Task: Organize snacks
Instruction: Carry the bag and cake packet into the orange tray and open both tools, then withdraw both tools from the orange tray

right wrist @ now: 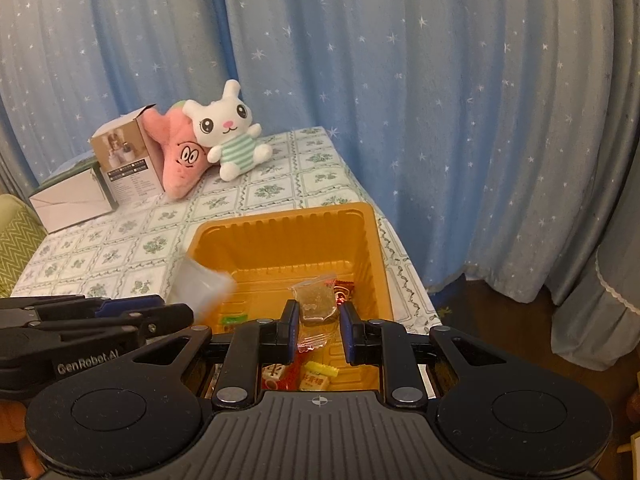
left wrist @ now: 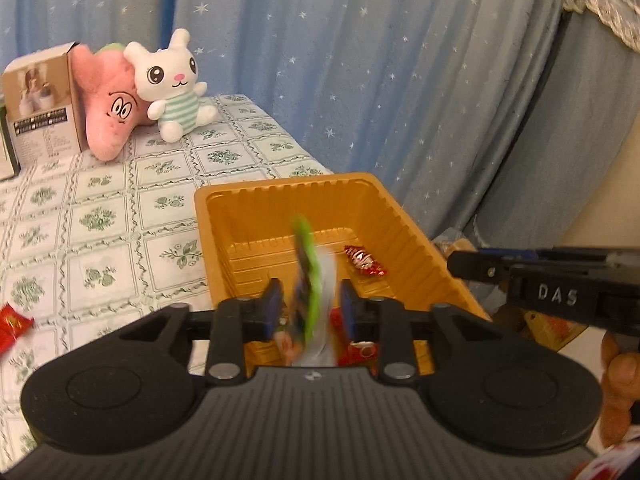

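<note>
Here the left claw (left wrist: 308,304) is seen low in the middle of the left wrist view, above the near end of the orange tray (left wrist: 280,194). Its fingers are set narrowly apart, and a green and white packet (left wrist: 310,280), heavily blurred, stands on edge between them; a gap is seen on either side of it, so no pad is pressed on it. In the right wrist view the same packet appears as a pale blur at the tray's left rim, middle left of the frame.

The right claw (right wrist: 319,320) is seen low in the middle of its own view, also over the tray's near end. Its fingers are drawn close on a clear packet (right wrist: 316,300) with something brown inside, which is held between the pads.

Other snacks are lying in the tray: a red candy (left wrist: 365,261) on the floor towards its right wall, and a yellow candy (right wrist: 320,370) beside a red and white packet (right wrist: 276,374) at the near end. One red packet (left wrist: 12,326) is left outside, on the worktop (left wrist: 100,220) at the left edge of the frame, well apart from the tray.

At the upper left, a white plush rabbit (left wrist: 172,84) is leaned on a pink plush star (left wrist: 112,116), beside a cardboard box (left wrist: 40,104). A blue starred curtain (left wrist: 360,60) is hung behind.
</note>
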### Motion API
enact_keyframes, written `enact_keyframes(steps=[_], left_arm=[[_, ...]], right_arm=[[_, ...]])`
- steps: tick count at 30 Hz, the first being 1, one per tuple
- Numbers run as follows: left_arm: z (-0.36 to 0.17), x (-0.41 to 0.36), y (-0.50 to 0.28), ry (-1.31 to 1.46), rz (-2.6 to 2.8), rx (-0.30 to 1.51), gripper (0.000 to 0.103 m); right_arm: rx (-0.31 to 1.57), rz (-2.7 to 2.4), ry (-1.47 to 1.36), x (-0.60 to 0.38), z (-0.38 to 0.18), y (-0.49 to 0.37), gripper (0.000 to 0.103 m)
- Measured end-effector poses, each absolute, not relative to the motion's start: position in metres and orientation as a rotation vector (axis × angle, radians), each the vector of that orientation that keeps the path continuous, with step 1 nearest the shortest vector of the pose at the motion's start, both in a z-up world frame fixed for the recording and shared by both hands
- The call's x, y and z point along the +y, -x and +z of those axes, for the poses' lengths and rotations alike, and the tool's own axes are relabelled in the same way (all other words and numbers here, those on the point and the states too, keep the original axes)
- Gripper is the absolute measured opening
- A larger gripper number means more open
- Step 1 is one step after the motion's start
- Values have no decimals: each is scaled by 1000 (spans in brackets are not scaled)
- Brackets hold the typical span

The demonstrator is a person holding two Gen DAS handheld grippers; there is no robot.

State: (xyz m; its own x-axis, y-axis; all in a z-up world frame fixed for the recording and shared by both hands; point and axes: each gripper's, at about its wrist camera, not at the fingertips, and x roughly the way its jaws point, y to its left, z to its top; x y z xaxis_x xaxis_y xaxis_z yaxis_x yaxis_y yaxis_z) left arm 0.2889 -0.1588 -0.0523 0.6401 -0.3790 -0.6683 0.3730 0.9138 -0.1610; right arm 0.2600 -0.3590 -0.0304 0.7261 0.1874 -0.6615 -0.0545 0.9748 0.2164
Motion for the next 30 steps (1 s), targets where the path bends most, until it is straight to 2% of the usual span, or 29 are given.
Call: enact_keyframes(steps=[4, 7, 12, 16, 19, 20, 22, 24, 25, 30], left_arm=[[-51, -149, -284, -2, -406, 745, 35], [-48, -140, -279, 3, -383, 737, 46], [-44, -124, -268, 19, -350, 736, 49], [-42, -113, -258, 28, -328, 730, 59], [-41, -107, -254, 30, -312, 728, 62], [-40, -104, -253, 29, -305, 726, 66], [-38, -100, -249, 21, -291, 719, 74], [-35, -97, -245, 1, -274, 709, 77], [-33, -95, -243, -9, -268, 704, 79], [-24, -83, -228, -21, -240, 686, 87]], right_arm=[[755, 137, -191, -358, -34, -261, 22], [762, 144, -198, -356, -36, -260, 22], [770, 166, -205, -349, -38, -258, 22], [766, 184, -203, -341, -36, -258, 22], [758, 212, -209, -336, -33, -263, 22], [758, 224, -218, -336, -32, -265, 22], [772, 231, -238, -336, -31, -268, 28], [756, 213, -259, -339, -28, -264, 58], [740, 201, -271, -342, -26, -261, 61], [736, 168, -302, -351, -15, -245, 62]])
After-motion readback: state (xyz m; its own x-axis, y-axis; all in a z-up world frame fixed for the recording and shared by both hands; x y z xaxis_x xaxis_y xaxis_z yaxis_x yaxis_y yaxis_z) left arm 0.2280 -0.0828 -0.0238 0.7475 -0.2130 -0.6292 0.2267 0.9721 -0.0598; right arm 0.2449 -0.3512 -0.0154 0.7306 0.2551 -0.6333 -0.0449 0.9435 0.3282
